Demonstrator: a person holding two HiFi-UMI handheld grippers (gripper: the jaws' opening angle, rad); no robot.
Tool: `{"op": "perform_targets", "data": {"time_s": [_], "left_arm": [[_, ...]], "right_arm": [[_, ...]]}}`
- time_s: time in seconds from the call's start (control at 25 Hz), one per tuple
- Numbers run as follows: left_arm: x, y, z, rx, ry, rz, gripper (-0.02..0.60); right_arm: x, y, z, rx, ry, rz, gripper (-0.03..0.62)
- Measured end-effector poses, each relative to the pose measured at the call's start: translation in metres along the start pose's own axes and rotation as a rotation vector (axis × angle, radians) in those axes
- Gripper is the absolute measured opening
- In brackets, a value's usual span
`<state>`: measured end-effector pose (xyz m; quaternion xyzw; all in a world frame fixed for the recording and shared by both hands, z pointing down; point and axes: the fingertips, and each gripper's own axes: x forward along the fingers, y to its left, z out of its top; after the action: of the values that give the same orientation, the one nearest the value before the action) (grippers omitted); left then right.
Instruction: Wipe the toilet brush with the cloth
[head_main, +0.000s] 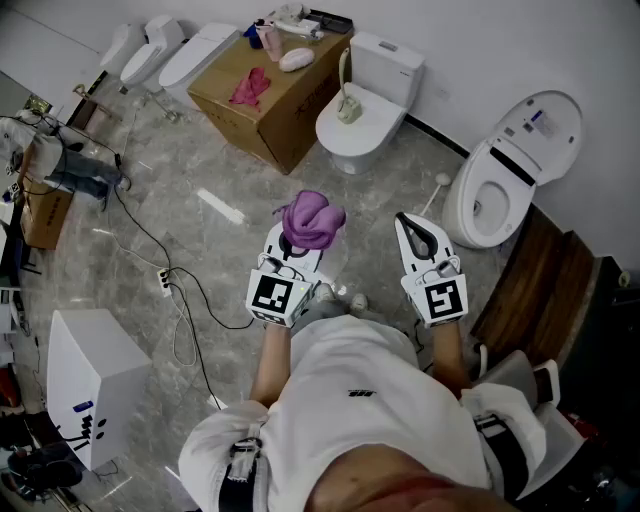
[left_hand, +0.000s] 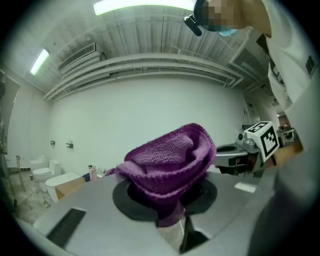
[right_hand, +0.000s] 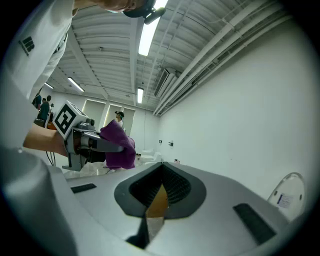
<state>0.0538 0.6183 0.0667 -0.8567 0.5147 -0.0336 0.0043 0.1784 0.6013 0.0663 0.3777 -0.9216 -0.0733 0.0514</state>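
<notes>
My left gripper (head_main: 298, 242) is shut on a bunched purple cloth (head_main: 313, 219), held level over the marble floor. In the left gripper view the cloth (left_hand: 170, 161) bulges up from between the jaws of this gripper (left_hand: 172, 202). My right gripper (head_main: 406, 224) hovers beside it to the right, jaws together with nothing between them (right_hand: 161, 169). From the right gripper view I see the left gripper (right_hand: 87, 142) and the cloth (right_hand: 119, 146) off to the left. A cream toilet brush (head_main: 346, 95) stands in its holder on the closed lid of a white toilet (head_main: 375, 70), well ahead of both grippers.
A cardboard box (head_main: 280, 120) with a pink rag and small items stands left of that toilet. Another toilet (head_main: 505, 175) with its seat raised sits at the right, next to a wooden pallet (head_main: 545, 285). Cables (head_main: 170, 285) trail over the floor near a white box (head_main: 85, 385).
</notes>
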Motion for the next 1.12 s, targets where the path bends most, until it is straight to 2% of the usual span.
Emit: {"op": "perform_targets", "data": {"time_s": [0.12, 0.4, 0.88, 1.12], "left_arm": [[-0.001, -0.003, -0.001, 0.0, 0.002, 0.012, 0.097], [0.008, 0.001, -0.012, -0.027, 0.021, 0.034, 0.097], [0.051, 0.052, -0.016, -0.036, 0.009, 0.053, 0.097], [0.092, 0.088, -0.017, -0.06, 0.019, 0.031, 0.097]], "right_arm": [[-0.004, 0.004, 0.005, 0.041, -0.026, 0.024, -0.003], [0.007, -0.004, -0.007, 0.023, 0.0, 0.061, -0.003], [0.072, -0.023, -0.015, 0.014, 0.005, 0.104, -0.003], [0.117, -0.048, -0.02, 0.016, 0.034, 0.083, -0.003]]}}
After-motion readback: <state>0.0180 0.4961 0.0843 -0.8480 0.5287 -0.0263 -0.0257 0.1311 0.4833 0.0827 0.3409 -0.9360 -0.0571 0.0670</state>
